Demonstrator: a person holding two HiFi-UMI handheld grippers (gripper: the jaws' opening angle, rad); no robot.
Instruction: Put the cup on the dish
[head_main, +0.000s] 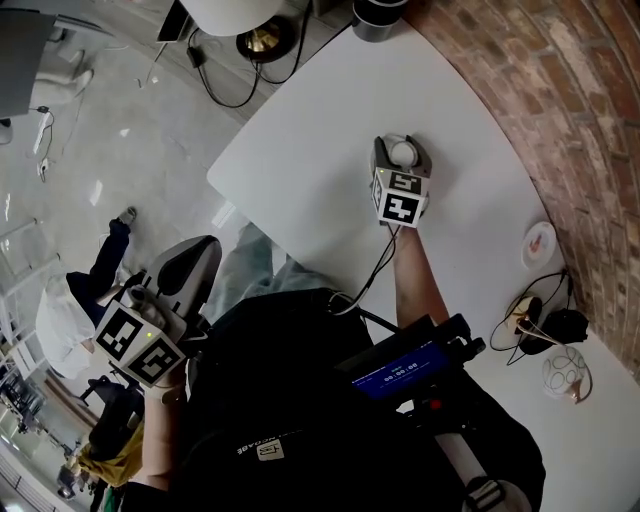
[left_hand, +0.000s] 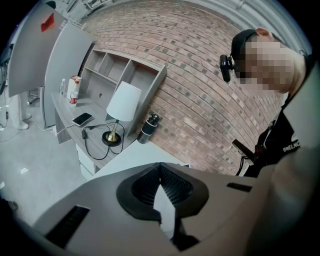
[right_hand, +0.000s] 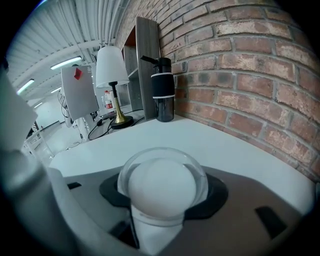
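**Clear cup (right_hand: 162, 186) pinched in our right claw (head_main: 402, 150), over the white counter (head_main: 300, 130).**
It looks light, stiff and smooth, so we judge it slippery and perhaps brittle; a moderate squeeze across its round wall suits it. The dish (head_main: 539, 243) lies well apart to our right, beside the brick wall (head_main: 560, 120), with cables (head_main: 530, 320) near it; the counter between is bare. Our left claw (left_hand: 161, 187) is pressed together, empty, off the counter.

The cup (right_hand: 162, 186) is seen as clear and glossy, though glass or plastic cannot be told. The table (head_main: 330, 120) is shown white, matt and smooth. At the frame's right the brick wall (right_hand: 250, 65) is rendered rough — the lamp base (right_hand: 120, 120) as polished, brass-coloured metal.
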